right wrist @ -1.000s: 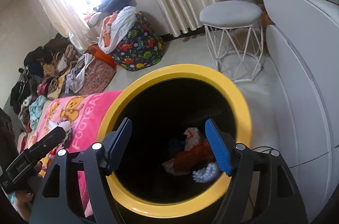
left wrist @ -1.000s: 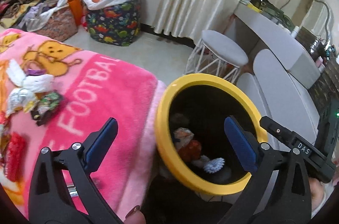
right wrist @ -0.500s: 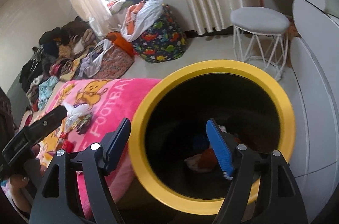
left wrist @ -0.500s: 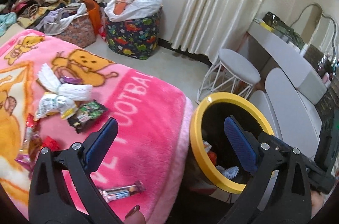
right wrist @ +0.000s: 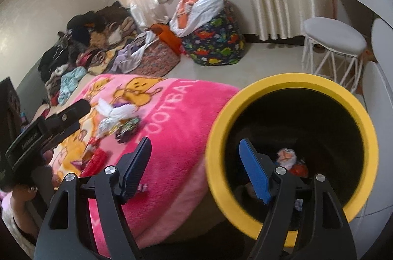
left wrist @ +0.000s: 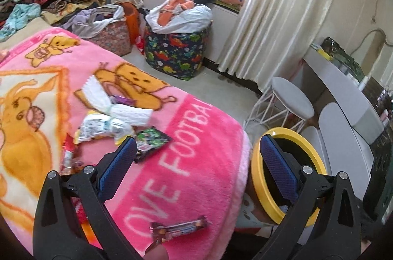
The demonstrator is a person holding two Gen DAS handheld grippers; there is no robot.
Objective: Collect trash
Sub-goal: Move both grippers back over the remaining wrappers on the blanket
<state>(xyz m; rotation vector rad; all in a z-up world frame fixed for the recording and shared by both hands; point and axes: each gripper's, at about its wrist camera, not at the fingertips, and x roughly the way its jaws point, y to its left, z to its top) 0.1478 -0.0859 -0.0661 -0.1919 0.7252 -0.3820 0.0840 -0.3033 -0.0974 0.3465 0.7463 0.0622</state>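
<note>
With both the left claw (left wrist: 196, 166) and right claw (right wrist: 194, 171) released and empty, reach next for the candy-bar wrapper (left wrist: 179, 230) lying near the pink blanket's (left wrist: 201, 137) edge, just beside the yellow-rimmed bin (right wrist: 289, 80), pinching across its narrow width.

left gripper (left wrist: 196, 166): fingers spreading wide, gripping nothing | right gripper (right wrist: 195, 169): fingers spreading wide, gripping nothing, sitting to the left gripper's right

Both the left gripper (left wrist: 197, 163) and the right gripper (right wrist: 195, 169) are showing black frames, blue ribbed pads (left wrist: 278, 172), and silver screws.
</note>
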